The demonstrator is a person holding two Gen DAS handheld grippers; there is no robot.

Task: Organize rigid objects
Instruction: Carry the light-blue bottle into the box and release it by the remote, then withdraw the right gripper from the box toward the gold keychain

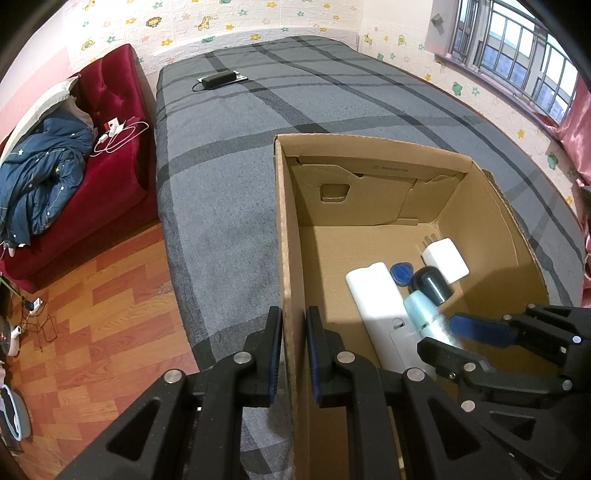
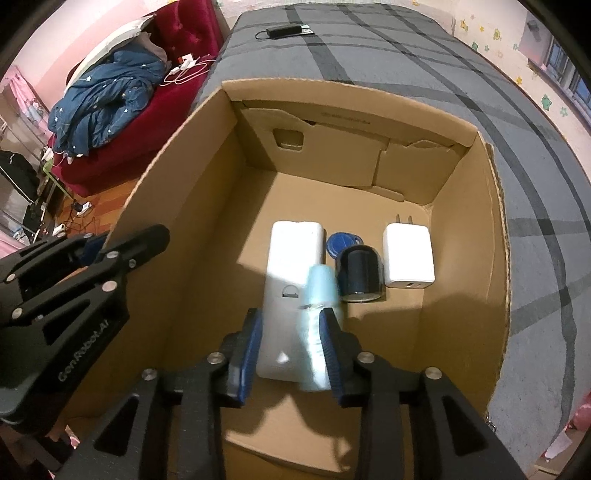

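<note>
An open cardboard box [image 1: 291, 258] [image 2: 159, 206] stands on the grey plaid bed. My left gripper [image 1: 293, 354] is shut on the box's left wall. Inside lie a white power bank [image 2: 291, 254] [image 1: 373, 291], a blue disc tag [image 2: 341, 242] [image 1: 400, 272], a dark cylinder [image 2: 360, 271] [image 1: 430, 284] and a white plug charger [image 2: 408, 254] [image 1: 445, 258]. My right gripper [image 2: 291, 354] [image 1: 443, 332] is open inside the box. A blurred pale blue bottle [image 2: 317, 325] [image 1: 424, 314] sits between its fingers, against the right pad, over the power bank.
A black adapter with cable [image 1: 218, 79] [image 2: 286, 30] lies at the bed's far end. A red sofa [image 1: 110, 162] with a blue quilt [image 1: 40, 173] and white cables stands left. Wood floor [image 1: 103, 332] lies left of the bed. A window [image 1: 517, 48] is at right.
</note>
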